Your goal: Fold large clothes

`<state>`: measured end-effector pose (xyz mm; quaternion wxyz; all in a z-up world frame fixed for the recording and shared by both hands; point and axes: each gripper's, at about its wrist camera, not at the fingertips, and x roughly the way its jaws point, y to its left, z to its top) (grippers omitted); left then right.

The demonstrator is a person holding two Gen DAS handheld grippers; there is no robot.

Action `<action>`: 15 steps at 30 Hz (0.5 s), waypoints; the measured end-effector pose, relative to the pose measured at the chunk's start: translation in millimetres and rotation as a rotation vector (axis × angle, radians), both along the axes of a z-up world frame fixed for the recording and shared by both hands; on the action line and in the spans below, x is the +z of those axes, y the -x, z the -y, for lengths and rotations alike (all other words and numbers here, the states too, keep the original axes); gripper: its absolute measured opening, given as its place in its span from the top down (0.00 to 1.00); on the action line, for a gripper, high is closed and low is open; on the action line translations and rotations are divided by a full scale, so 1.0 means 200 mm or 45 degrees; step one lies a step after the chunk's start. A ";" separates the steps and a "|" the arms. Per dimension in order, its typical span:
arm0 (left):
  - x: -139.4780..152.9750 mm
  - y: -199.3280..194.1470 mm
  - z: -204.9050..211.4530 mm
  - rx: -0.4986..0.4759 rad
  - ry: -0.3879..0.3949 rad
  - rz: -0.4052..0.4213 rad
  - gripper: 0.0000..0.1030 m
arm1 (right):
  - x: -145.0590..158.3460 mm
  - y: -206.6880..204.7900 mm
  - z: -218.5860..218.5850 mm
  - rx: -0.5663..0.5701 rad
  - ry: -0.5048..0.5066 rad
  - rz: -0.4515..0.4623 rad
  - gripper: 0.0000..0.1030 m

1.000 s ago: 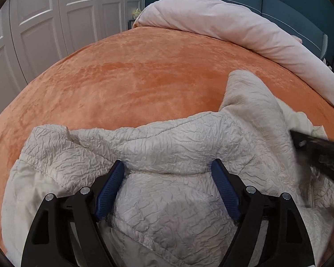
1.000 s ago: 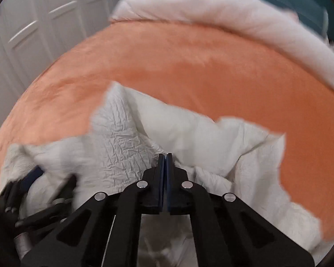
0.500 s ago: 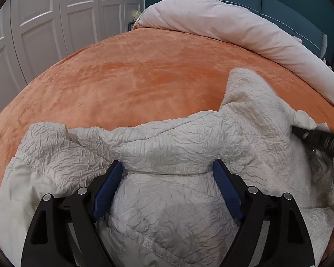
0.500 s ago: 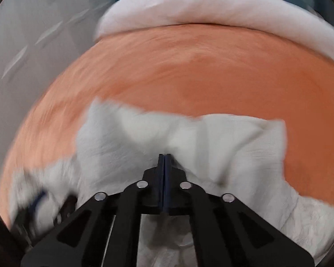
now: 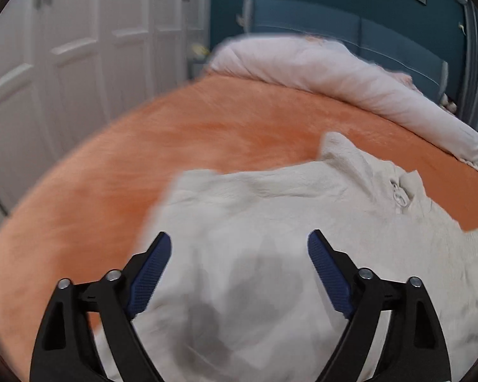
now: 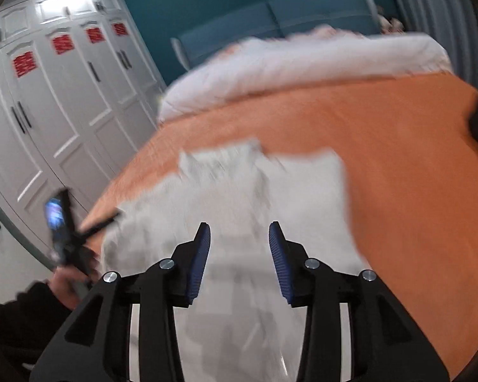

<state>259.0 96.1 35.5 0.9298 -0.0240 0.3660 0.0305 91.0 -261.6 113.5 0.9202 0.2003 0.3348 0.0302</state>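
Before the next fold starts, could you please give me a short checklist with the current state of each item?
1. Left gripper open and empty: ok, fingers wide apart above the garment.
2. Right gripper released: ok, fingers apart, nothing between them.
3. Garment fully on the bed: cannot tell, its near edge is hidden behind the grippers.
4. Garment lying flat: not ok, a corner sticks up at the far side and creases show.
5. Sharp view for picking a grasp point: not ok, the right wrist view is blurred.
6. Duvet apart from the garment: ok, orange cover shows between them.
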 end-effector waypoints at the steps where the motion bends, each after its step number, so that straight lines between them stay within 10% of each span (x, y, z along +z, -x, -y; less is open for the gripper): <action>1: 0.01 0.06 -0.05 0.009 0.006 -0.027 0.16 | -0.01 0.08 0.03 -0.039 -0.021 -0.023 0.63; 5: 0.02 0.20 -0.16 0.084 -0.024 -0.078 0.16 | -0.10 0.09 0.07 -0.105 -0.142 -0.080 0.63; 15: -0.16 0.13 -0.23 0.178 -0.010 -0.279 0.16 | -0.39 -0.60 -0.12 -0.125 -0.087 -0.301 0.51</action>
